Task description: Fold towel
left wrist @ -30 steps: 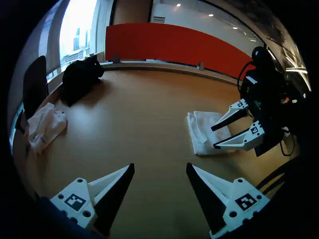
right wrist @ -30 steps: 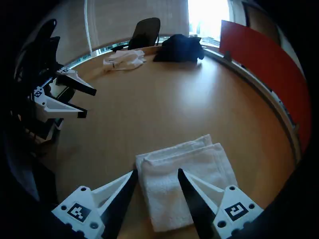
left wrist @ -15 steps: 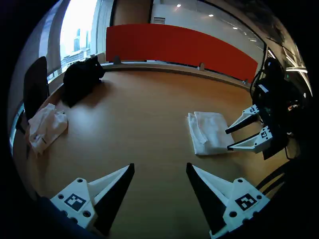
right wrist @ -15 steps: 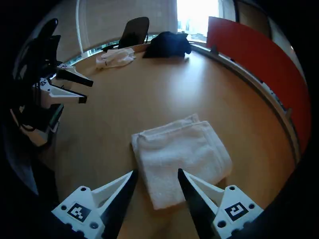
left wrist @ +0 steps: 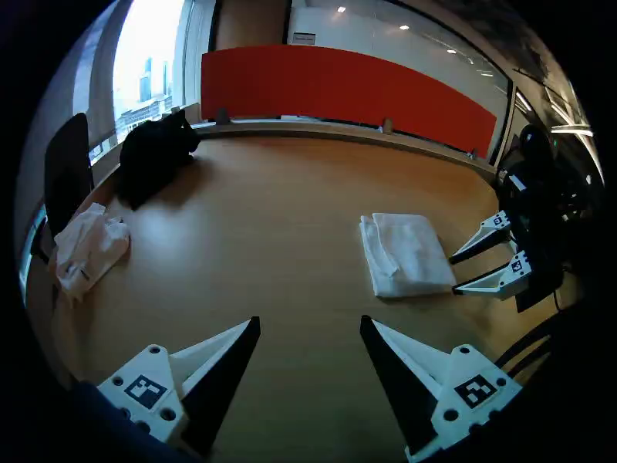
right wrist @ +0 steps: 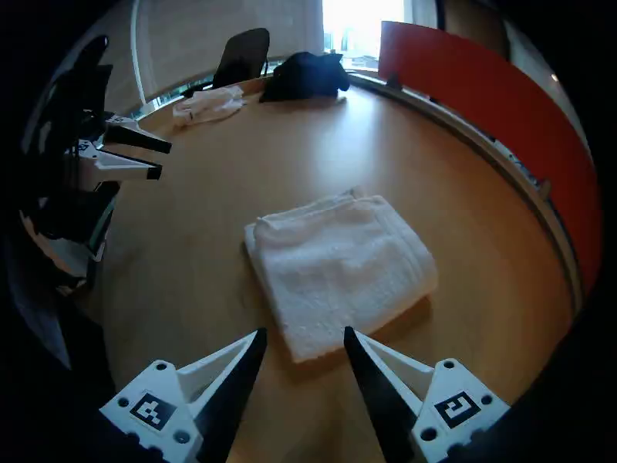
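The right claw (right wrist: 302,333) hangs open and empty just short of the folded white towel (right wrist: 339,270), which lies flat on the wooden worktop (right wrist: 193,255). The left claw (left wrist: 308,320) — also agape, gripping nothing — hovers well apart from the towel. Far beyond the towel lie a black bag (left wrist: 154,154) and a crumpled white cloth (left wrist: 86,247).

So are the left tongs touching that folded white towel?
Apart. In the left gripper view, the open left tongs sit short of the towel, with bare table between them.
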A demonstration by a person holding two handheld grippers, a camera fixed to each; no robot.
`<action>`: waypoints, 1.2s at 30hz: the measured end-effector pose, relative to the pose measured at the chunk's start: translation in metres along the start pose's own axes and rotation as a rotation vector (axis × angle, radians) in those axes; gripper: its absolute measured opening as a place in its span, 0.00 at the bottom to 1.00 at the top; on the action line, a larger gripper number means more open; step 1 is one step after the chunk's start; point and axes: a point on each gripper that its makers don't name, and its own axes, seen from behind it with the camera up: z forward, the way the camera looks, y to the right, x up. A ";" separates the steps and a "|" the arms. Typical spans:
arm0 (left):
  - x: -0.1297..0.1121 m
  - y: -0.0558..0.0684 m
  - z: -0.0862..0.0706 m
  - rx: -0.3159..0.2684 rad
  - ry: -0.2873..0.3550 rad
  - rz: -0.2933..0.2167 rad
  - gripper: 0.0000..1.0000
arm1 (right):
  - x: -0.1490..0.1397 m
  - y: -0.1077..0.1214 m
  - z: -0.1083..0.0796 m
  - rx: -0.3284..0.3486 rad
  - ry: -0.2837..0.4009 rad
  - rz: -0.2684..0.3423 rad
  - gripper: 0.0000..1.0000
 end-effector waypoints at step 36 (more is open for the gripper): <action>-0.001 0.001 -0.001 -0.010 0.001 0.012 0.96 | -0.023 0.002 0.010 -0.080 0.000 0.092 0.05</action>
